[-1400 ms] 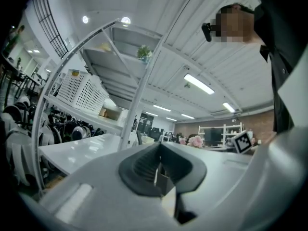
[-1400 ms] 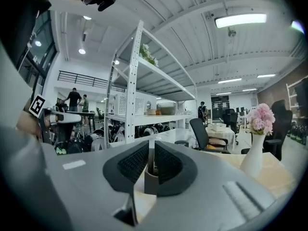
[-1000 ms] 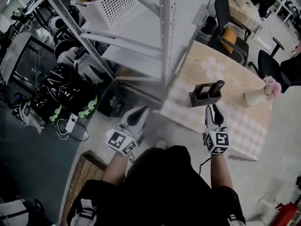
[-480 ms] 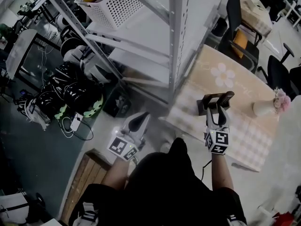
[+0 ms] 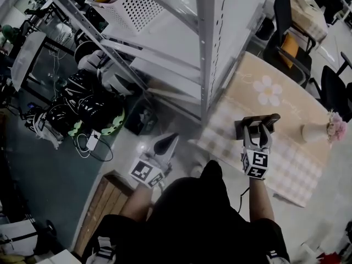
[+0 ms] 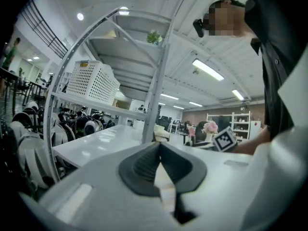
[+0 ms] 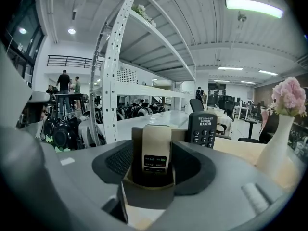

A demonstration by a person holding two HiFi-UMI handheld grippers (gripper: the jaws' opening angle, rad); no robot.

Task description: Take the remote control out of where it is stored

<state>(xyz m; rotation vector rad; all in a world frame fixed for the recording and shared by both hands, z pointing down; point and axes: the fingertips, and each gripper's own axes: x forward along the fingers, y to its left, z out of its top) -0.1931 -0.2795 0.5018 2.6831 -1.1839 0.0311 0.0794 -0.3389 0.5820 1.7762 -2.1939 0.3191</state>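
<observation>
On a beige table [image 5: 286,153] stands a dark holder [image 5: 246,126] with two remotes upright in it. The black remote [image 5: 273,118] sits at its right end, also seen as black remote [image 7: 202,128]. A beige remote [image 7: 155,150] stands between the pads of my right gripper [image 7: 154,148]; its jaws have just been opening and do not press on it. In the head view my right gripper [image 5: 258,131] reaches the holder from the near side. My left gripper [image 5: 166,141] hangs left of the table over the floor, shut and empty, its left gripper tips [image 6: 159,146] meeting.
A grey metal shelf post [image 5: 212,43] rises just left of the table. A white basket [image 5: 140,4] sits on a shelf. Helmets [image 5: 82,109] lie on the floor at left. A vase with pink flowers [image 5: 319,132] stands at the table's right. Office chairs [image 5: 291,43] stand behind.
My right gripper has moved forward up to the holder and its jaws have widened around the beige remote. The left gripper has drifted slightly forward and stays shut.
</observation>
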